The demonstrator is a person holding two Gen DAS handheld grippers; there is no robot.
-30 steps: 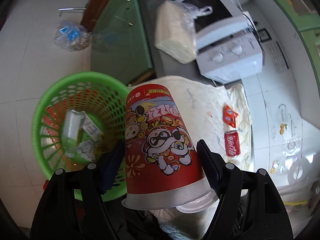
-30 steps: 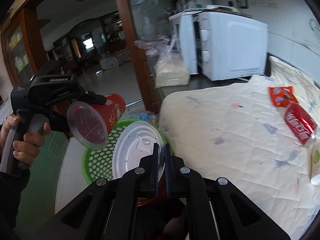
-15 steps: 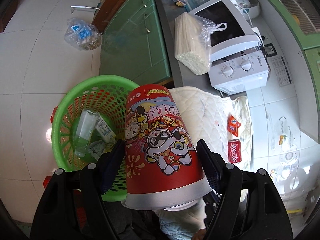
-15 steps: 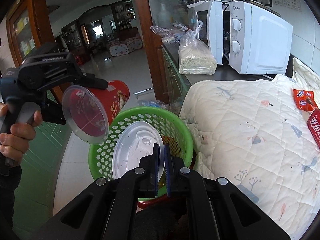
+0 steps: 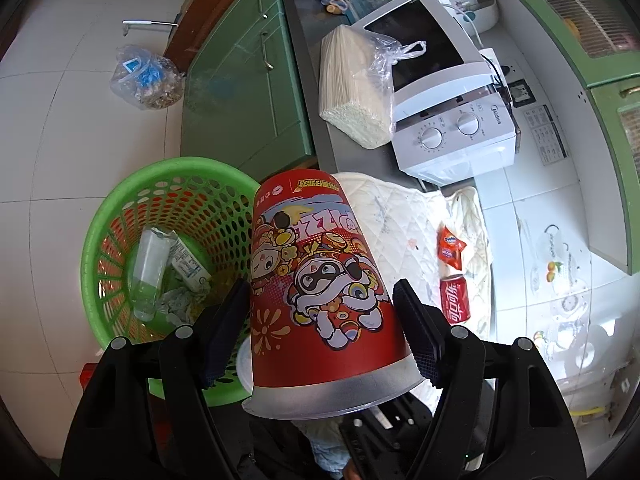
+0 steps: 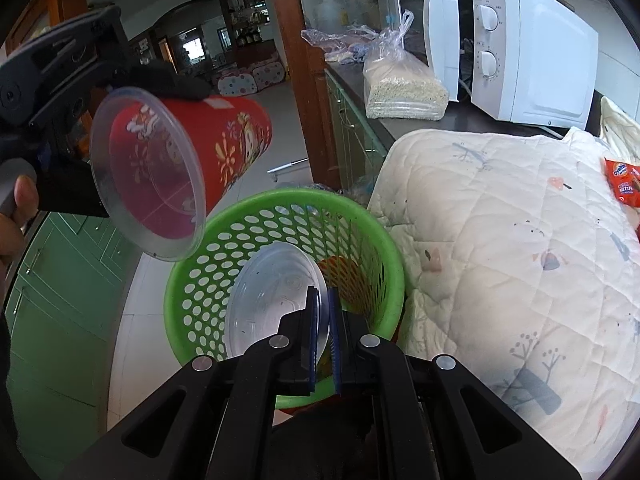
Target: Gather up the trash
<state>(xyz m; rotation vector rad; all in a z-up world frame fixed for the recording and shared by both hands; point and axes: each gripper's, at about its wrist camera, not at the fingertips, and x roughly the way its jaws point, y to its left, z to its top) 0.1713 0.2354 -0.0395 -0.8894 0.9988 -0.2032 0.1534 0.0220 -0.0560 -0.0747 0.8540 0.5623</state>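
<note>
My left gripper (image 5: 322, 312) is shut on a red cartoon-printed cup (image 5: 320, 284), held bottom-forward above and to the right of the green perforated basket (image 5: 120, 208). The same cup (image 6: 180, 160) shows in the right wrist view at upper left, its clear mouth facing me. My right gripper (image 6: 323, 320) is shut on a clear plastic lid (image 6: 272, 296), held on edge over the green basket (image 6: 384, 248). A clear bottle (image 5: 148, 268) and crumpled wrappers lie in the basket. A red soda can (image 5: 454, 300) and an orange snack packet (image 5: 450, 246) lie on the quilted cloth (image 5: 400, 224).
A white microwave (image 5: 448, 92) and a bag of noodles (image 5: 352, 92) stand on the counter beyond the cloth. Green cabinets (image 5: 240, 88) run along the left of the counter. A plastic bag (image 5: 144, 78) lies on the tiled floor. A person's hand (image 6: 16, 208) holds the left gripper.
The right gripper with the lid has come down and forward, closer over the basket. The cup has stayed clamped in the left gripper, which has barely moved.
</note>
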